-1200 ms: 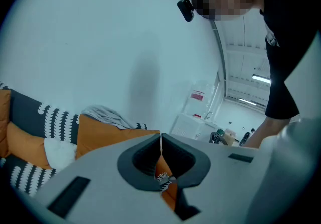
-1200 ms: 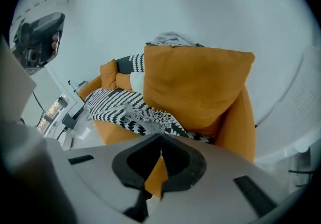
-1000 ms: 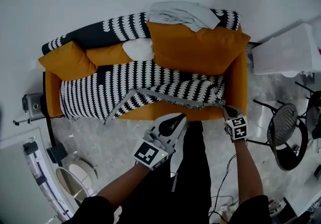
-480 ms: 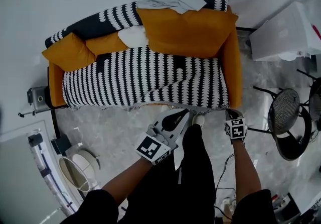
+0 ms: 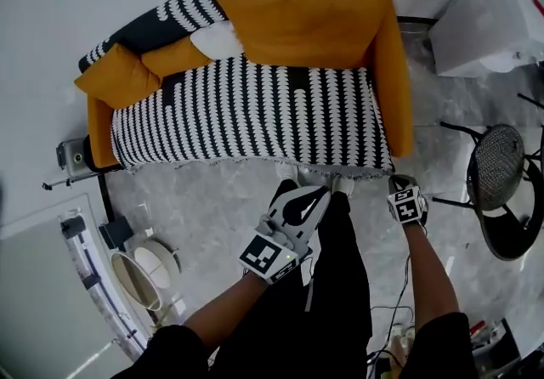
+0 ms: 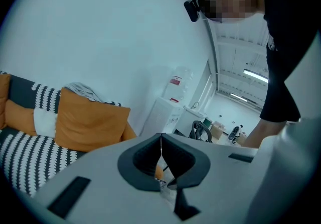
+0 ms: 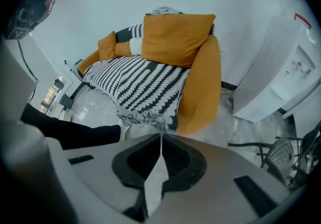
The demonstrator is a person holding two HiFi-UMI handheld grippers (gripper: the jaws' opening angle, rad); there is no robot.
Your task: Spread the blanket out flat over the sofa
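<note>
From the head view, the blanket lies over the seat of the sofa. Its fringed front hem hangs over the seat's front edge, and more of it runs up the backrest behind the cushions. The seat part looks almost flat. The left tongs are just off the hem near its middle, and the right tongs are beside the hem's right corner.

In the left gripper view, the left tongs are pressed together with nothing between them, pointing past the sofa's end and away from the blanket.

In the right gripper view, the right tongs are also pressed together, with the fringe just beyond their tips. I cannot tell whether a thread is caught. The blanket shows only slight ripples near that corner.

It looks like a light, limp woven throw that will sag and bunch wherever it is not held taut. Loose fringe would likely slip or pull out, so the better hold is on the solid hem just inside it, at two points well apart.
</note>
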